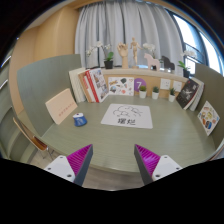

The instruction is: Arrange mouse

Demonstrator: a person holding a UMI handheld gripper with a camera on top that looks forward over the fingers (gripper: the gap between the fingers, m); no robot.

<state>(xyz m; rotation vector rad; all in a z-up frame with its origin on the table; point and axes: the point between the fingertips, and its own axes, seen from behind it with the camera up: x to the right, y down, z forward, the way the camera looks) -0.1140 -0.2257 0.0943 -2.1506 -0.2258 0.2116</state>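
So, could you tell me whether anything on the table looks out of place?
The small dark object, likely the mouse, lies on the green table beside the white mat, not on it. The jaws stand open, holding nothing.

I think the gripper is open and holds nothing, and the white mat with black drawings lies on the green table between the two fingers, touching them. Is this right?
Not quite. The gripper is open and holds nothing, and the white mat lies on the green table, but it is well beyond the fingers, not between them or touching them. The gripper view shows bare table between the fingertips and the mat.
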